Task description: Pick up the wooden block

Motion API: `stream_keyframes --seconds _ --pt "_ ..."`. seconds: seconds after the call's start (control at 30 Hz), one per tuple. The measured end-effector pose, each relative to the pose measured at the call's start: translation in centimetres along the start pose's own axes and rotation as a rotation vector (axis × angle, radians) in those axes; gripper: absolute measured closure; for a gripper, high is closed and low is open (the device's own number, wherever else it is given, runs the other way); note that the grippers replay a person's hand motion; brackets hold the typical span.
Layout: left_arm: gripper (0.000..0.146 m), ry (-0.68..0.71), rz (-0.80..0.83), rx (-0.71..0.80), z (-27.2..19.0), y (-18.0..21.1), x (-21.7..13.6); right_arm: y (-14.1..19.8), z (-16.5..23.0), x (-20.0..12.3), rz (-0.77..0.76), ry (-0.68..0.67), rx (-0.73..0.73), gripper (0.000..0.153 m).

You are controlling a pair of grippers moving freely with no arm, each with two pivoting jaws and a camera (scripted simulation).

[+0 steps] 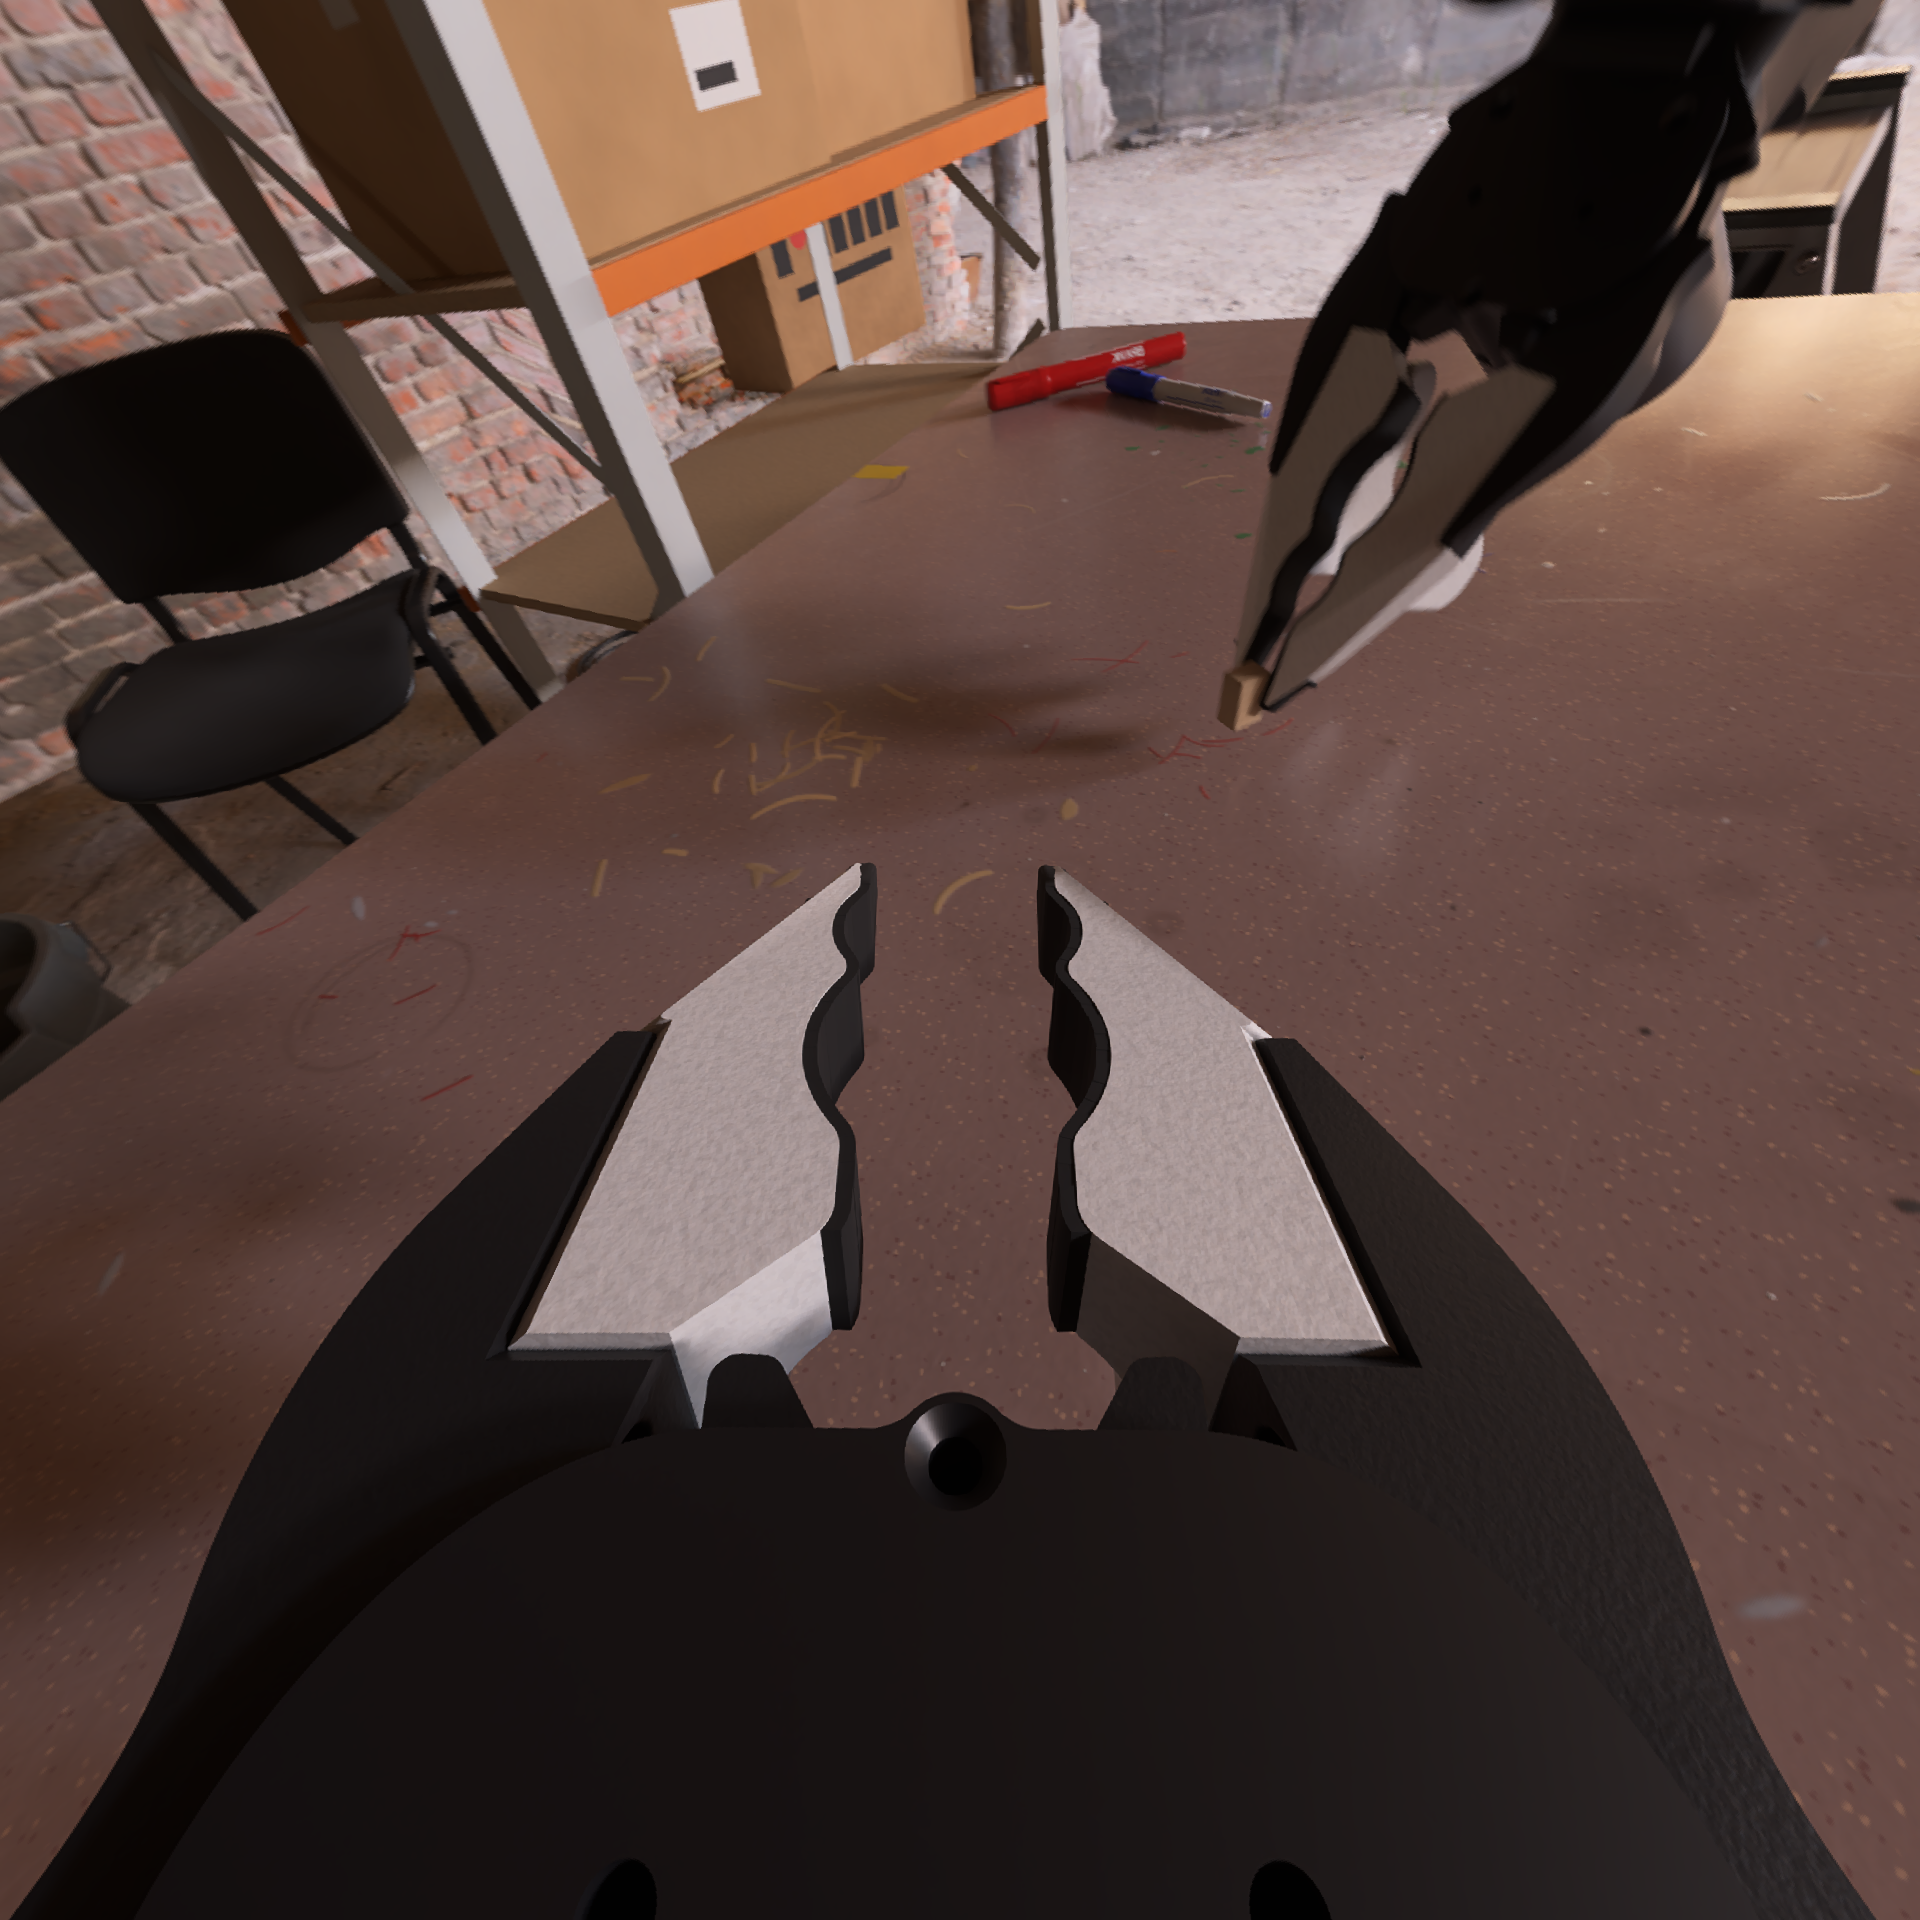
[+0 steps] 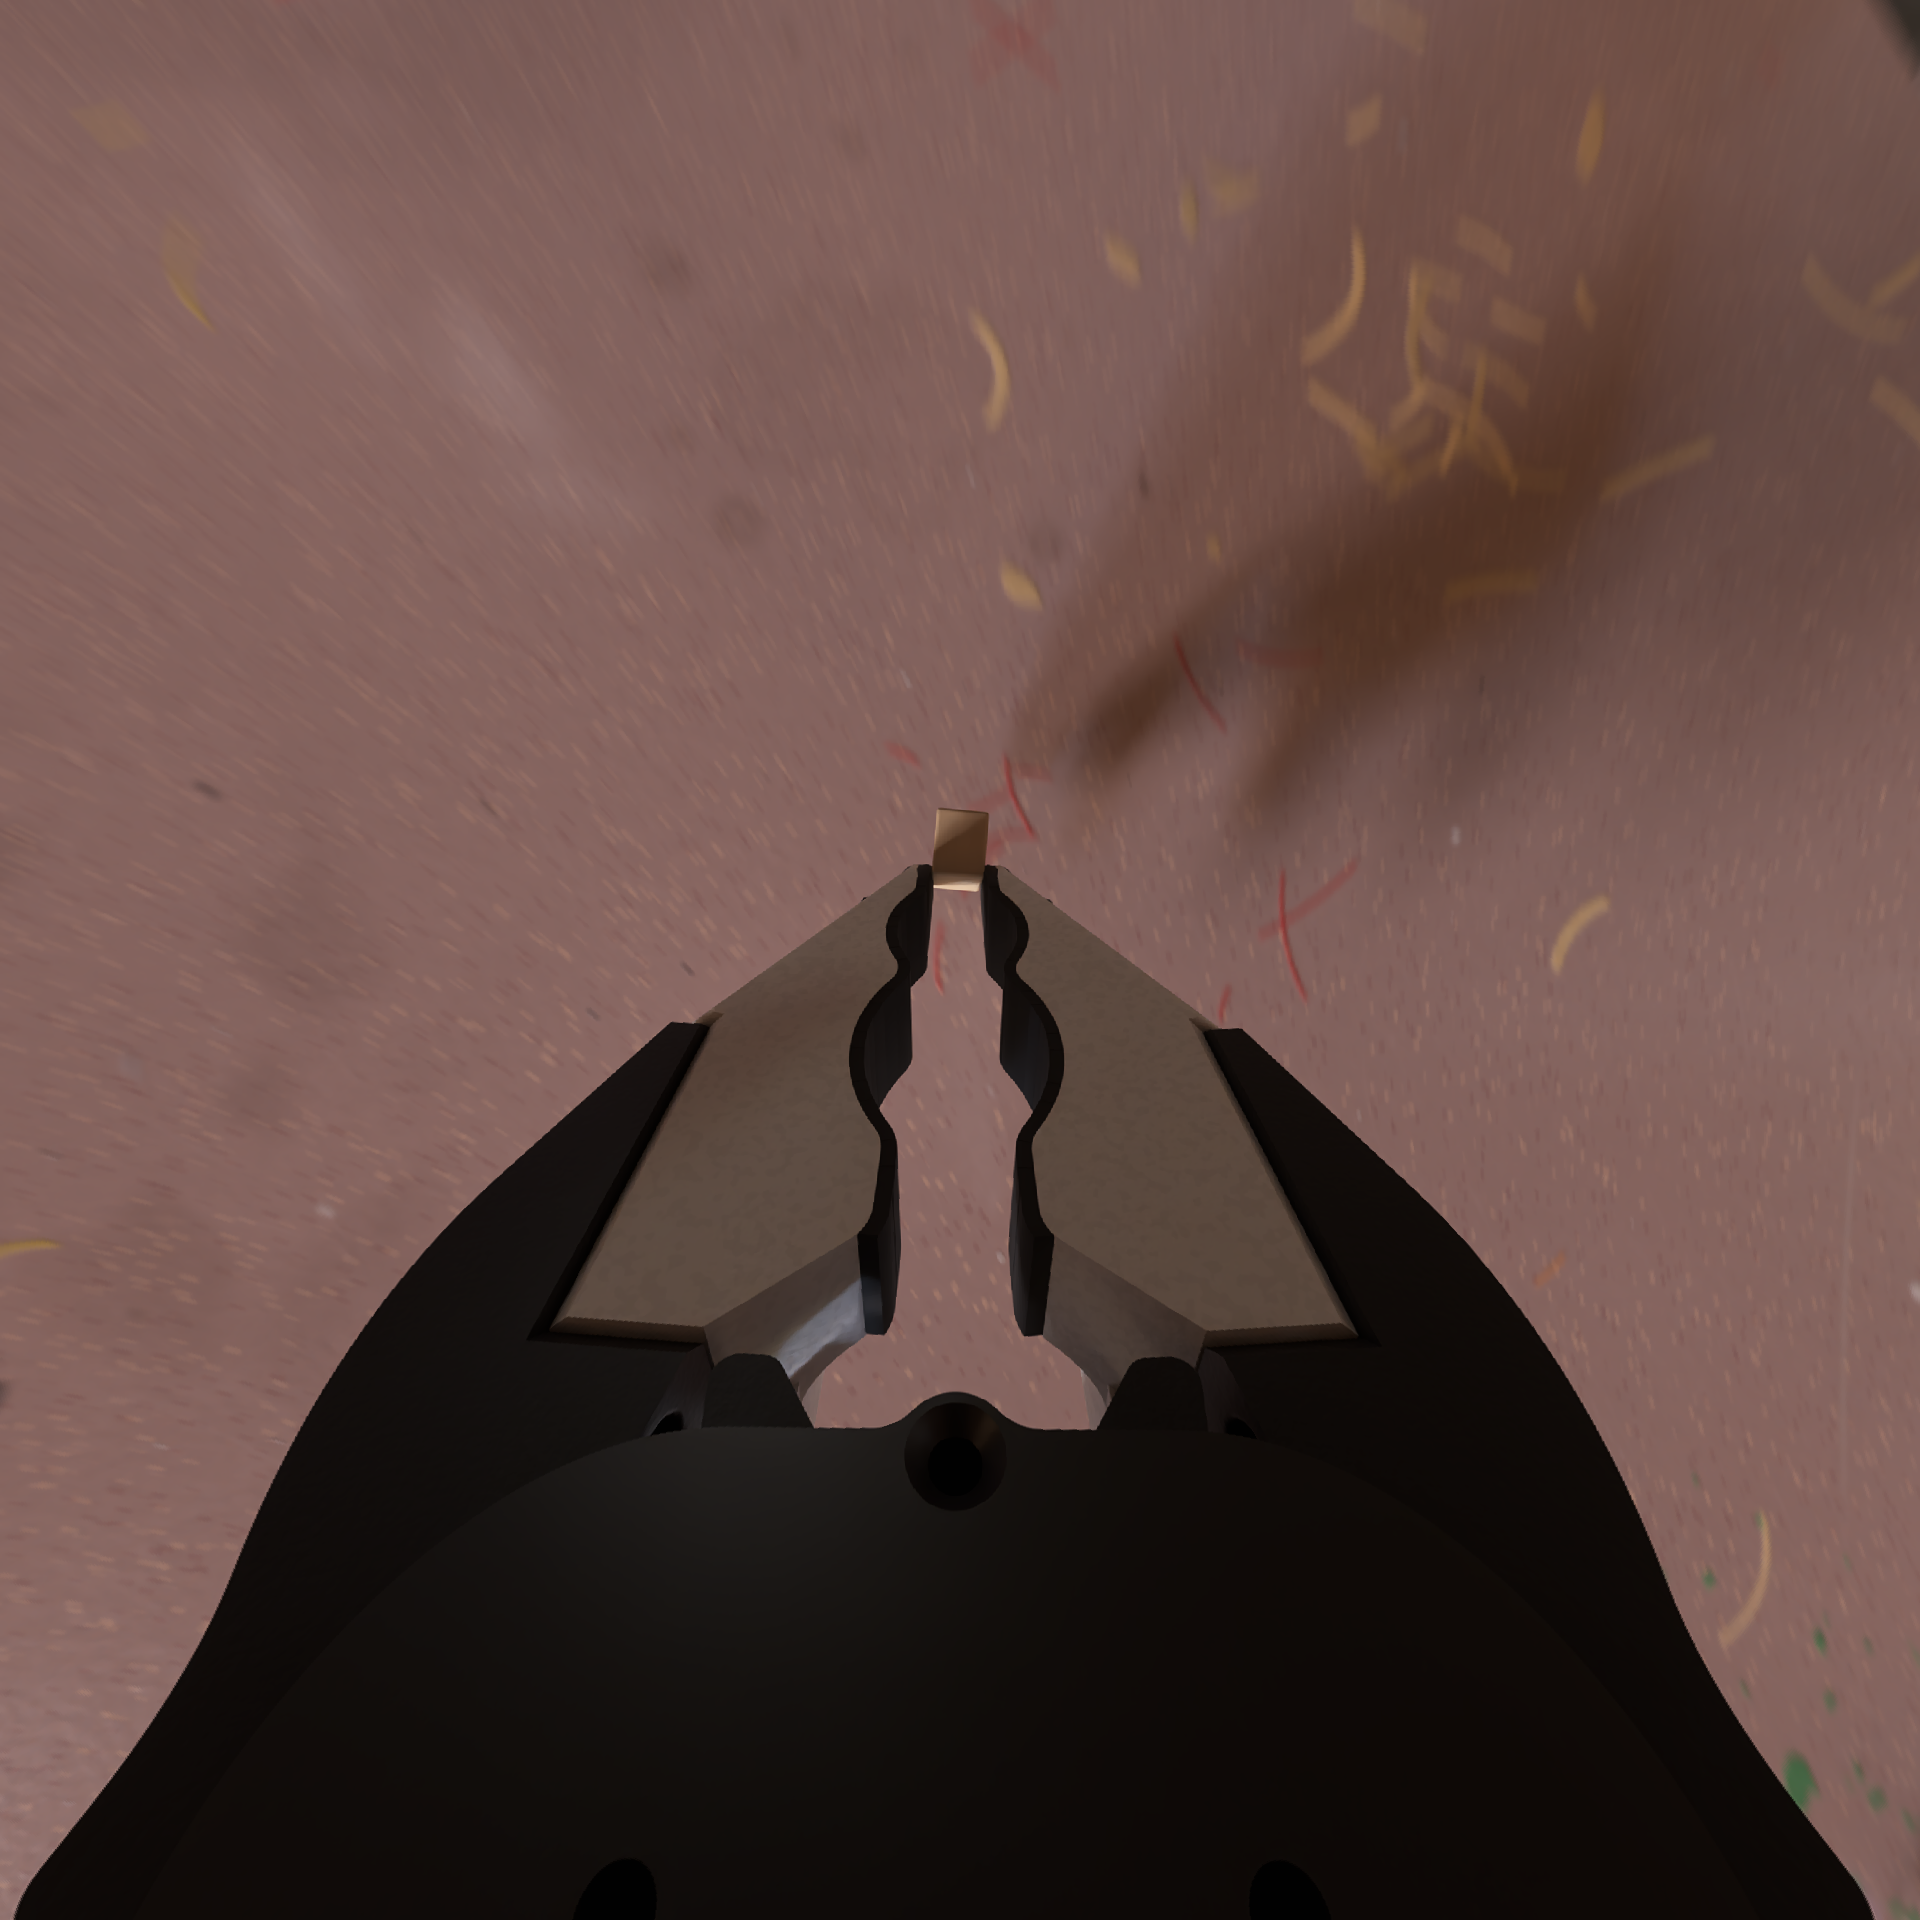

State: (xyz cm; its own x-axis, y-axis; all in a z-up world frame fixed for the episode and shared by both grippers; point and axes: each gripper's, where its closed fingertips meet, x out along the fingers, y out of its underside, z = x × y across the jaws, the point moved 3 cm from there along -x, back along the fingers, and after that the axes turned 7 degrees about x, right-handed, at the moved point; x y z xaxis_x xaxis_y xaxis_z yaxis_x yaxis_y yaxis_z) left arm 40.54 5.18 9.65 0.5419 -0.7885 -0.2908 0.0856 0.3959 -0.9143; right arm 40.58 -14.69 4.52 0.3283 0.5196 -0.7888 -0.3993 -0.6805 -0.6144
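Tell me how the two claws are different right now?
The right claw is pinching the little wooden block at its very tips; the left claw holds nothing. The right claw's fingers are nearly together, the left claw's are spread apart. The right claw points steeply down at the table; the left claw leans low over it. Both are black with pale fingers.

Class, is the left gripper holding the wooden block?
No: the left gripper is open and empty; the right gripper pinches the wooden block.
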Motion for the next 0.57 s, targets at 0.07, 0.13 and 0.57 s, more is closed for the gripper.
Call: stream_keyframes --seconds 0.07,0.13,0.57 --pt "0.118 0.037 0.001 -0.004 -0.5 0.1 0.1 -2.4 1.1 -0.9 -0.098 -0.054 0.003 0.144" --pt "0.123 0.098 -0.011 -0.011 -1.3 0.1 0.3 -4.9 2.7 -1.5 -0.163 -0.072 -0.045 0.144" --pt "0.104 0.335 0.228 0.140 -4.3 3.6 2.3 -4.9 7.8 3.3 -0.049 -0.195 -0.153 0.144"
